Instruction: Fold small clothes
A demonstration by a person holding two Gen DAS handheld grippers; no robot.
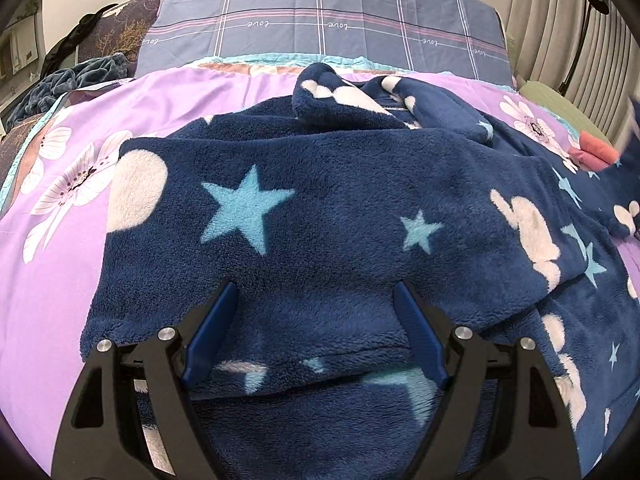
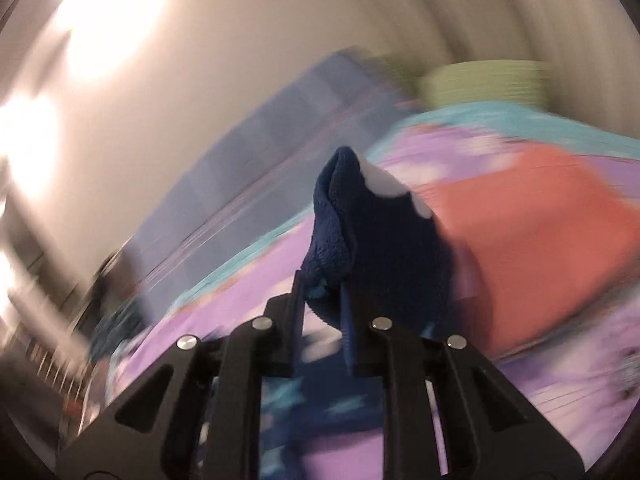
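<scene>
A navy fleece garment with light blue stars and white shapes lies spread over the purple flowered bedcover. My left gripper hovers low over its near hem, jaws wide apart, nothing pinched between the blue pads. In the blurred right wrist view my right gripper is shut on a bunched fold of the same navy fleece, lifted above the bed. That raised end shows faintly at the right edge of the left wrist view.
A grey-blue checked pillow lies at the head of the bed. A coral-pink cloth sits on the cover to the right, also seen as coral-pink cloth. A green cushion and dark clothes flank the bed.
</scene>
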